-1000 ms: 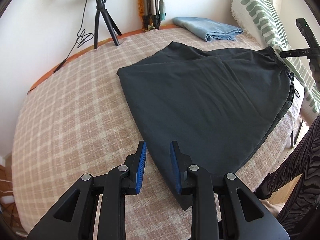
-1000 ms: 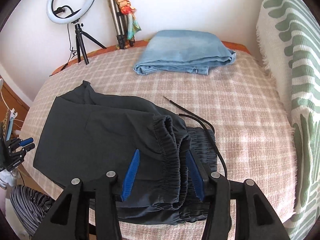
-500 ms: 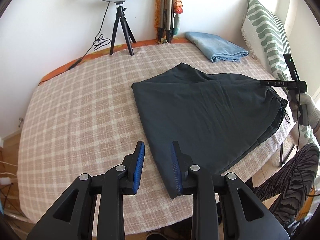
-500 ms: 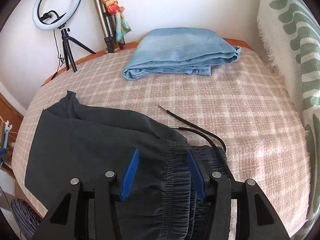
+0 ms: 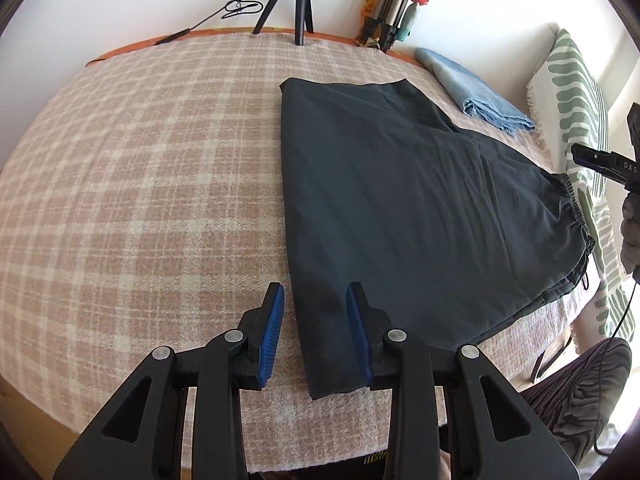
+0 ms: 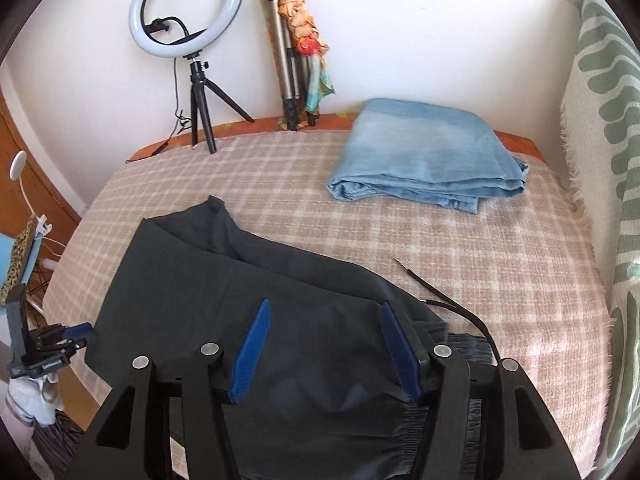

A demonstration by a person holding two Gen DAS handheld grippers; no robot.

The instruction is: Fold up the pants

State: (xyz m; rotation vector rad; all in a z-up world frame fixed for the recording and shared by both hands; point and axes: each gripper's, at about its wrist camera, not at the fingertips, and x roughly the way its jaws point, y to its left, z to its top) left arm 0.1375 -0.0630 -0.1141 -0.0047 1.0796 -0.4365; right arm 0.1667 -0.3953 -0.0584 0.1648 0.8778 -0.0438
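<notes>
From the left wrist view, the dark pants (image 5: 408, 208) lie flat and folded as a smooth, matte, wedge-shaped panel on a tabletop (image 5: 140, 200) covered with a coarse woven cloth checked in dusty pink and cream; the narrow hem end reaches toward the near edge and the gathered elastic waistband sits by the right edge. The left tongs (image 5: 316, 332), black with ribbed blue pads, point steeply down over that hem corner and stand narrowly apart, the cloth's edge lying between the pads without being pinched. A folded pale-blue denim piece (image 5: 476, 96) rests near the far right corner, beside a cream throw with green leaf shapes (image 5: 576, 92), and black tripod legs (image 5: 296, 4) stand at the far edge. At the right border the right tongs show only as a black body held in a gloved hand (image 5: 632, 232). From the right wrist view, the right tongs (image 6: 326, 354) tilt down over the waistband end near the right side of the near edge; their jaws are opening, fairly wide, with the soft dark fabric spread between the pads and no grip on it. A thin black drawstring (image 6: 452, 300) curls out over the checked cloth. A white ring light (image 6: 186, 8) on its tripod stands at the far left corner.
</notes>
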